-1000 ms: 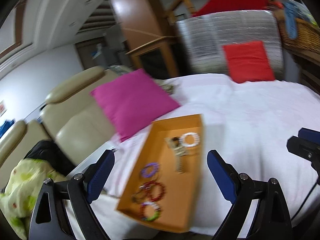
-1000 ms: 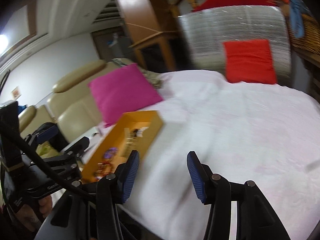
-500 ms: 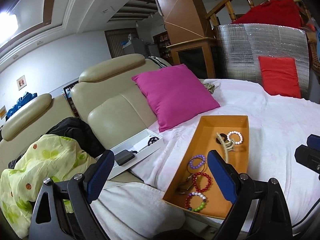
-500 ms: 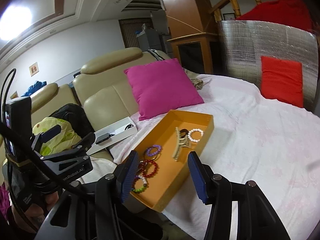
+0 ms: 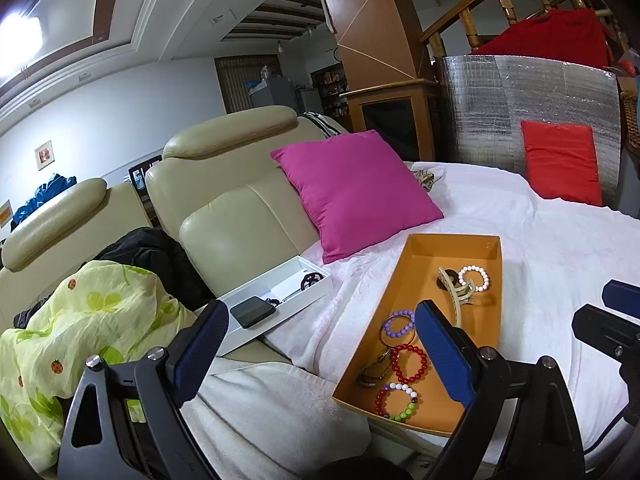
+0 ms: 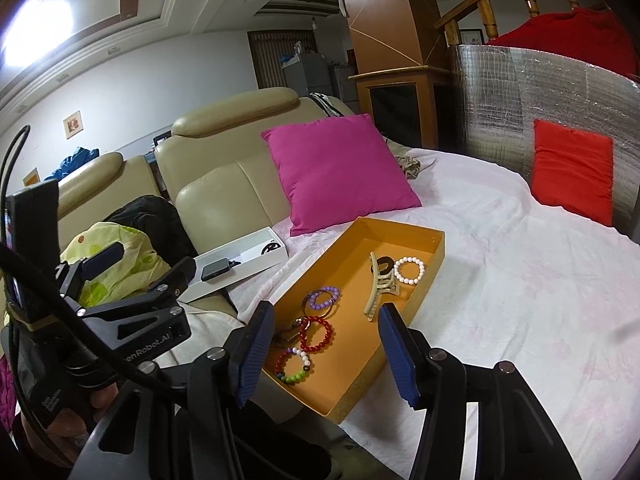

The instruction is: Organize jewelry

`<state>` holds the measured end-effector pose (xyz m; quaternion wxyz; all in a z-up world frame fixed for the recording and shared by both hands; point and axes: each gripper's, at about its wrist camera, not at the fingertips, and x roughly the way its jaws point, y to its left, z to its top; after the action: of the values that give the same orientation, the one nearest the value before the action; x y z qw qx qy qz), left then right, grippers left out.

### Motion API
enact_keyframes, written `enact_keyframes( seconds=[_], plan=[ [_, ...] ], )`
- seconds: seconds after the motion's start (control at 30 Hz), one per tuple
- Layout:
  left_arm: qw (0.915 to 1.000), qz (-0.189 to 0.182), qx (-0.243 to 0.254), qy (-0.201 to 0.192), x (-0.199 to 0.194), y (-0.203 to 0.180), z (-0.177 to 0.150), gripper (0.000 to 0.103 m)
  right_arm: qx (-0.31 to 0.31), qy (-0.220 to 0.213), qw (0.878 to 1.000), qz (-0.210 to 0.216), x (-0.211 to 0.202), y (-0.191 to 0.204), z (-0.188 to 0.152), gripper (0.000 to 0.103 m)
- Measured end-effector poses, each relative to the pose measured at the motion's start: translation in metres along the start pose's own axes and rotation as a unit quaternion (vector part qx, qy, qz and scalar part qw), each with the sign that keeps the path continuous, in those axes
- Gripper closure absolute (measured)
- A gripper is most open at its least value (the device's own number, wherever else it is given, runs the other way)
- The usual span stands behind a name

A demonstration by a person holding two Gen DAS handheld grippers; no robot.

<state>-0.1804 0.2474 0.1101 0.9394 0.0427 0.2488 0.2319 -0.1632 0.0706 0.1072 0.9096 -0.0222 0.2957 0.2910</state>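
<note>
Jaws of both grippers stay spread; orange tray (image 5: 416,410) now sharp, unblurred.

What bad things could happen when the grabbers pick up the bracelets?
The orange tray sits near the bed's edge, so a nudge might tip it off. The red bracelet touches a metal piece beside it, so both might lift together. The hair claw could snag the white bracelet.

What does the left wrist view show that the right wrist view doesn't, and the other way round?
Left only: the right gripper edging in at the frame's right, jaws not judgeable there.
Right only: the left gripper from the side, and the hand holding it.
Both: the orange tray with bracelets and a hair claw, the pink cushion, the white box.
</note>
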Motion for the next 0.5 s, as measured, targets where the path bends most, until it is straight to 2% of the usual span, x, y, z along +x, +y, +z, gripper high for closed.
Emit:
enact_keyframes(
  seconds=[0.5],
  plan=[
    [1.0000, -0.002, -0.007, 0.004, 0.005, 0.005, -0.001, 0.008, -0.008, 0.013, 1.000, -0.008, 0.020, 0.003, 0.001, 0.045]
  ],
)
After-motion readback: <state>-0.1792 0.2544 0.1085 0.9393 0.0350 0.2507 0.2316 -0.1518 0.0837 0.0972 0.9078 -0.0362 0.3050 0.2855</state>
